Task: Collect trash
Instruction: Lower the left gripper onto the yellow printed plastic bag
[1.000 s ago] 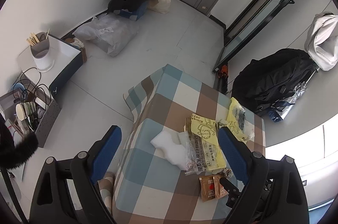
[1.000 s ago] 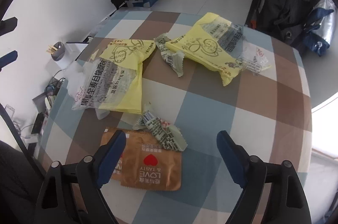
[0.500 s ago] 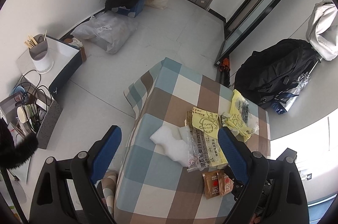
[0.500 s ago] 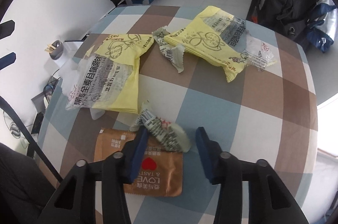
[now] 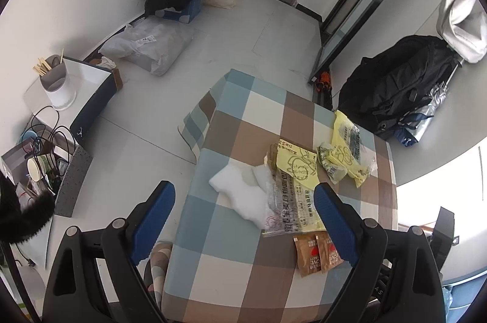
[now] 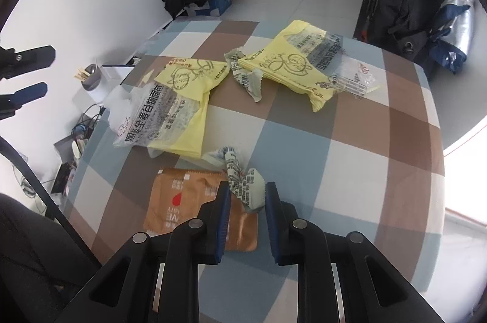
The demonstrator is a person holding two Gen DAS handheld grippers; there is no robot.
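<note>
Crinkly green wrapper [image 6: 246, 189] sits between the closing right gripper [image 6: 247, 201] fingers (left gripper [image 5: 243, 210] gapes empty); squeeze firmly, lift straight.

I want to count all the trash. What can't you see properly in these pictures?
- Brown sachet, right wrist view: near edge hidden by the right tool.
- Crumpled green wrapper, right wrist view: its lower end is hidden between the closing fingers.
- Table, left wrist view: near edge hidden behind the left tool.

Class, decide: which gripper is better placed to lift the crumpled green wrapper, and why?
Right. The right gripper is closing around the crumpled green wrapper; the left gripper hovers open, apart from it.
</note>
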